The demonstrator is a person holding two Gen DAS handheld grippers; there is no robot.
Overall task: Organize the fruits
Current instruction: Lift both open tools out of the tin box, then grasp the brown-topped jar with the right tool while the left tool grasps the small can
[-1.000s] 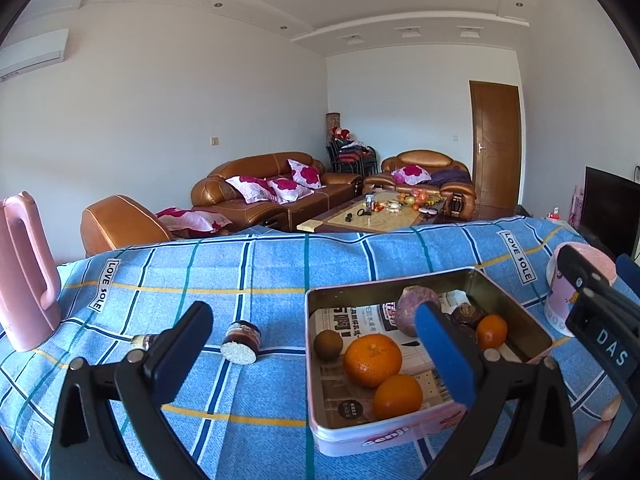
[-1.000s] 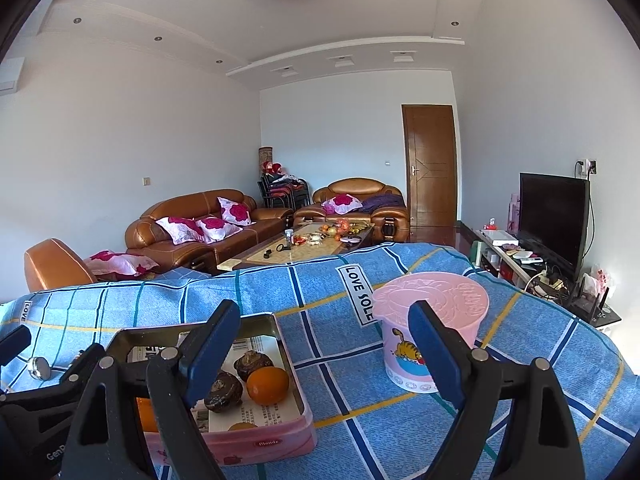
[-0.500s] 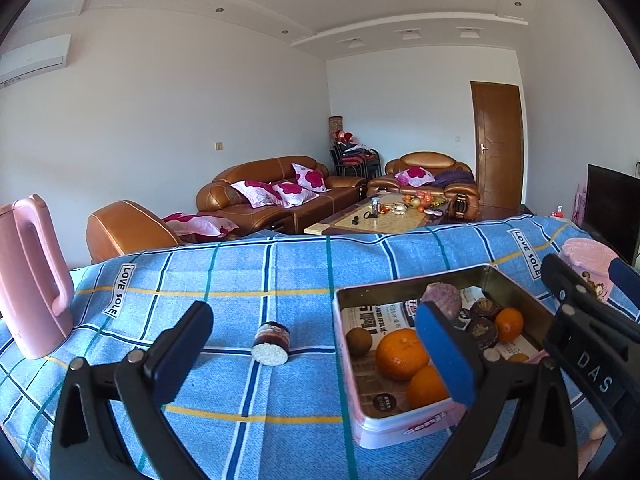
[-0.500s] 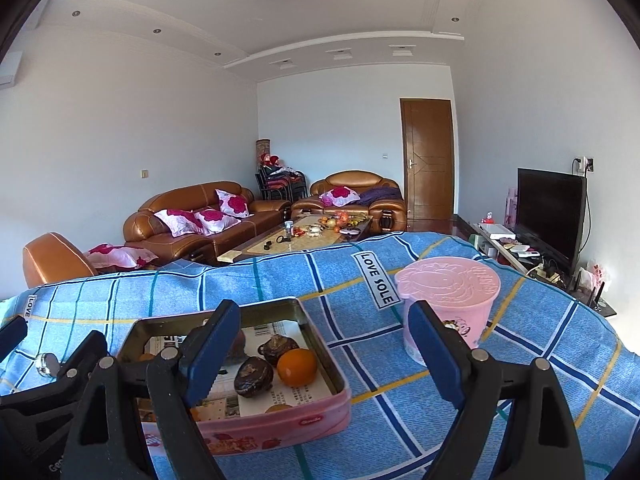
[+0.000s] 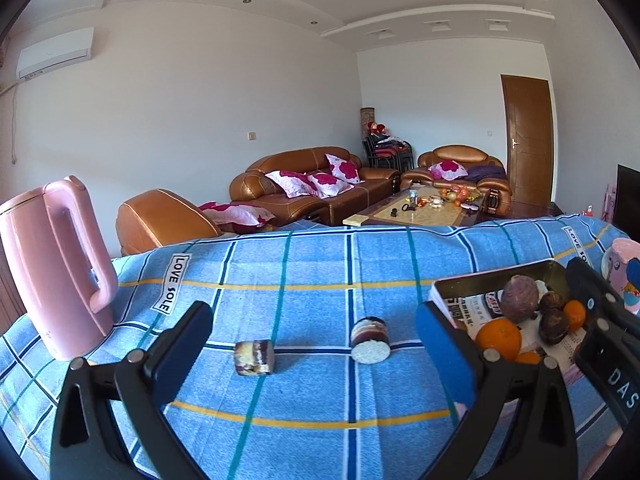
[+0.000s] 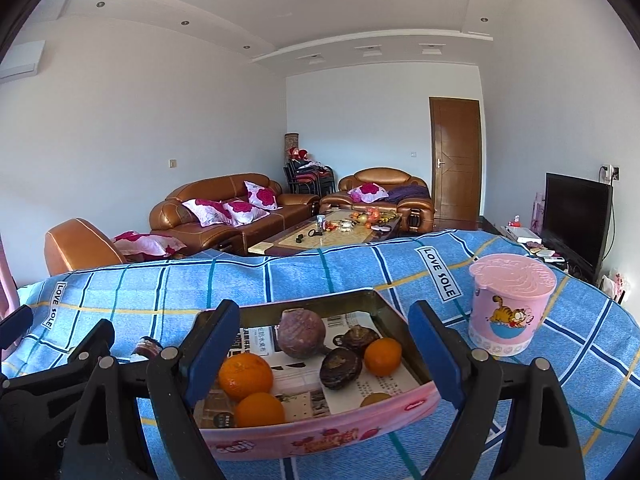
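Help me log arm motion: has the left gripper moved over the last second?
Yes. The left gripper has swung left: the tin slid toward the left-wrist view's right edge, while the pink kettle came further in and a second cut piece appeared.

We see 2 grippers — left gripper (image 5: 312,344), right gripper (image 6: 324,338) — black frames, blue finger pads (image 6: 210,344), silver screws, white "DAS" lettering.

Non-task items in view
Pink kettle (image 5: 60,268), upright, far left of left gripper; pink lidded cartoon cup (image 6: 510,304), right of right gripper; blue checked cloth (image 5: 320,264) beneath.
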